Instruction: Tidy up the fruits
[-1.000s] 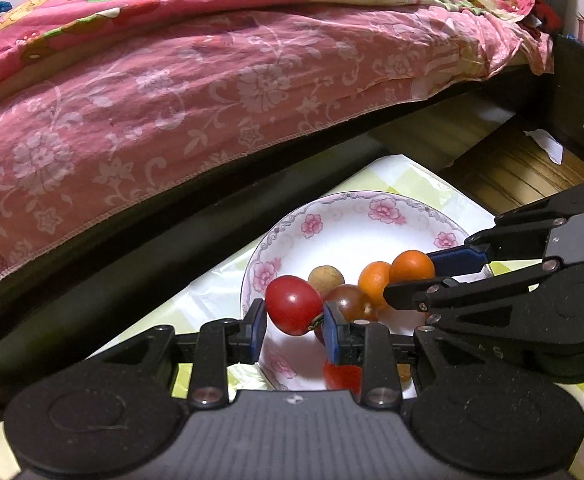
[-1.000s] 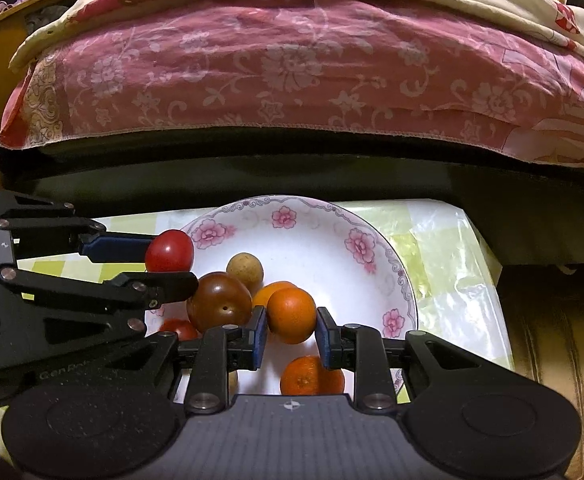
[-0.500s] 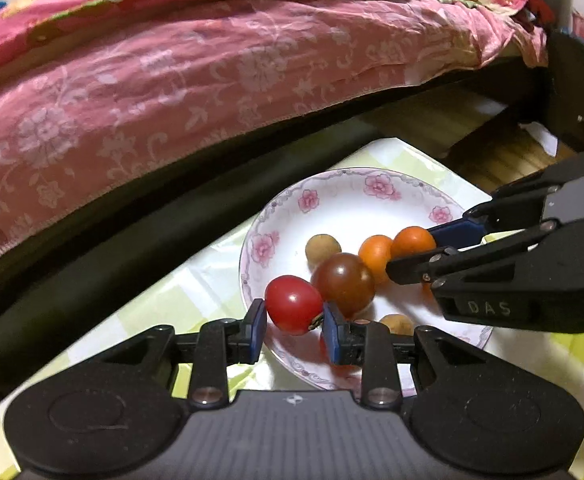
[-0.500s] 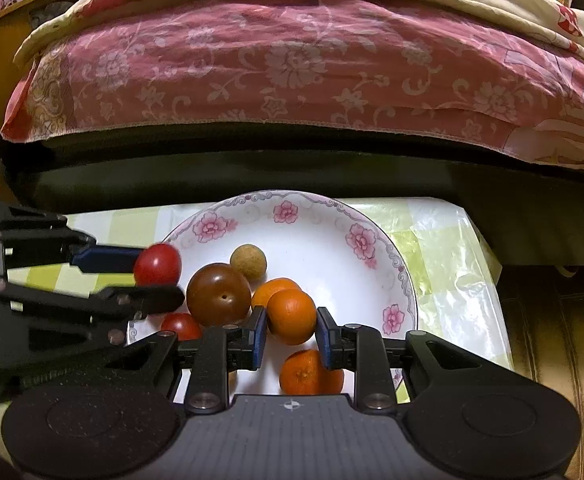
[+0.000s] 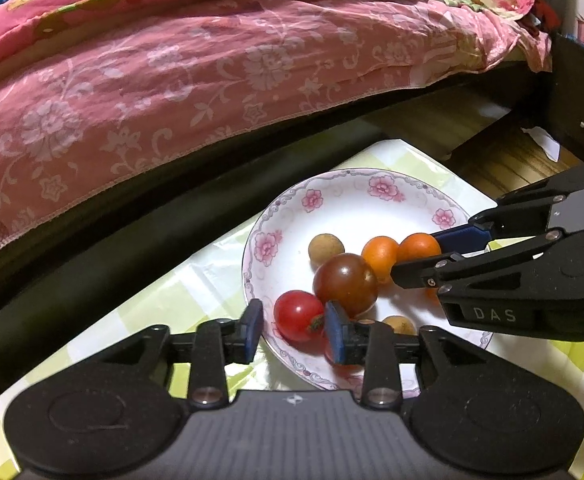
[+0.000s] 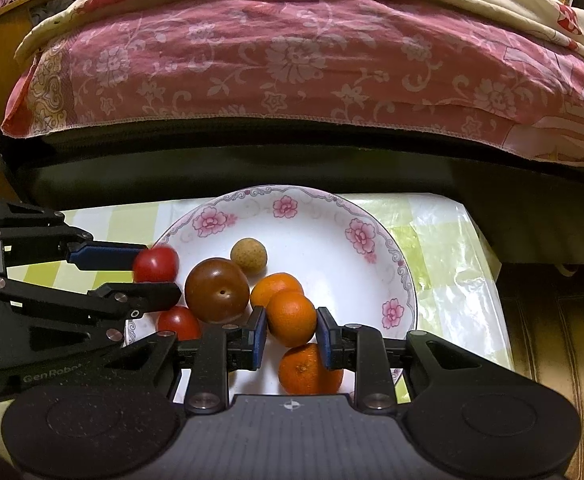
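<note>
- Red cherry tomato [image 5: 296, 315]: lies between the pads of the left hand-held gripper [image 5: 293, 330], at the near rim of the flowered plate [image 5: 379, 188]. The jaws have just been opening; the left pad stands clear of the skin, so the tomato appears released.
- Small orange [image 6: 291, 318]: clamped between the pads of the right hand-held gripper [image 6: 291, 336], above the plate's near side.
- Handling, as judged: both fruits are light, round and smooth, so apt to roll. The tomato is thin-skinned and soft; grip it gently across its widest part. The orange tolerates firmer pressure.
- Other fruit on the plate: a dark brown tomato [image 5: 345, 285], a tan longan [image 5: 326, 248], further oranges.
- Setting: the plate rests on a checked surface [image 6: 443, 240] beside a bed with a pink quilt [image 5: 172, 60].
</note>
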Demonstrator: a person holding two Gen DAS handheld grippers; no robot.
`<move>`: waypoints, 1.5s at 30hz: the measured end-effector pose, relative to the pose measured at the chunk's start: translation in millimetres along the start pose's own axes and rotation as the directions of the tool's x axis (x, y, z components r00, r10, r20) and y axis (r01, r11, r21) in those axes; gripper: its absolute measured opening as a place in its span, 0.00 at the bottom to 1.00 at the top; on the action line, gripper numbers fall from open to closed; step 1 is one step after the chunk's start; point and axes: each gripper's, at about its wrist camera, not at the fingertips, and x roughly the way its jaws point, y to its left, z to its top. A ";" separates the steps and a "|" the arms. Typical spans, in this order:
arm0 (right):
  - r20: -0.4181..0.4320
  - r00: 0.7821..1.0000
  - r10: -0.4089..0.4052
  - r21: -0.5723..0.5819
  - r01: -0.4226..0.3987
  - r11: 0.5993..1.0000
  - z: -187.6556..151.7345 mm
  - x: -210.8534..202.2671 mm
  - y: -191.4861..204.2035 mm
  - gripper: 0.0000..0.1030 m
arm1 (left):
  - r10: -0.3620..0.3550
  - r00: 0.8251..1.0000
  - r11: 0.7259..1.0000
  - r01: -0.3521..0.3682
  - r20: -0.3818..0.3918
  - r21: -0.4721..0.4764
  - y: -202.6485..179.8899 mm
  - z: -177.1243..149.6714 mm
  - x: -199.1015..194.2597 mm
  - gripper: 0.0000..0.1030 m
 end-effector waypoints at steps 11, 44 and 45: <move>0.010 1.000 -0.019 0.021 0.019 1.000 1.9 -10.2 -4.2 0.26 | 0.006 1.000 1.000 -0.006 0.004 -0.020 -0.2 -5.1 -10.4 0.44; 0.037 0.997 -0.074 0.134 0.068 0.989 -51.3 -102.6 35.4 0.36 | 0.147 0.987 0.980 -0.137 0.060 -0.145 -33.7 -48.6 -84.6 0.88; 0.038 0.997 -0.073 0.138 0.067 0.988 -53.3 -104.8 36.3 0.36 | 0.153 0.986 0.979 -0.143 0.061 -0.145 -35.5 -50.7 -85.9 0.89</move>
